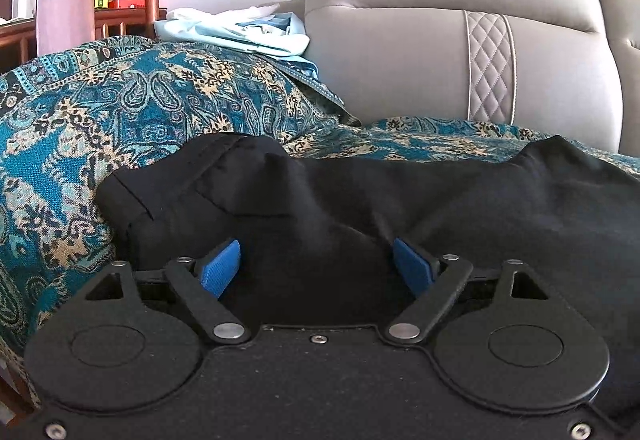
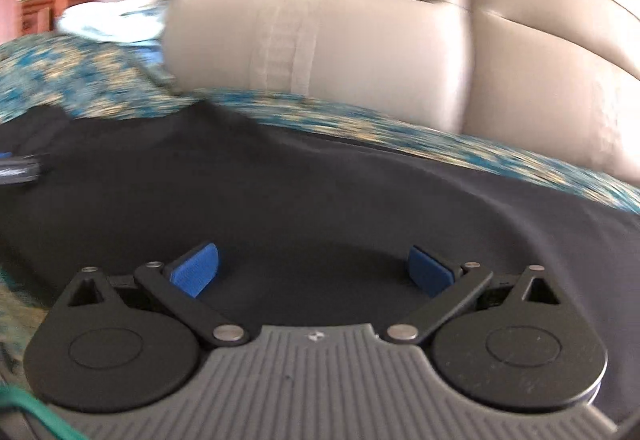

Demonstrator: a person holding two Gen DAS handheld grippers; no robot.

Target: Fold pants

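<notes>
The black pants [image 1: 360, 192] lie crosswise just under both spread, empty grippers, left gripper [image 1: 318, 268] and, though blurred, seemingly right gripper [image 2: 314, 268].

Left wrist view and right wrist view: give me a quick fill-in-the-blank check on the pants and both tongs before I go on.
1. The pants are ____ in colour.
2. The pants lie on a paisley throw that is mainly ____.
3. The left tongs stand ____ over the pants.
4. The pads on the right tongs are ____.

Missing words: black; teal; open; blue
</notes>
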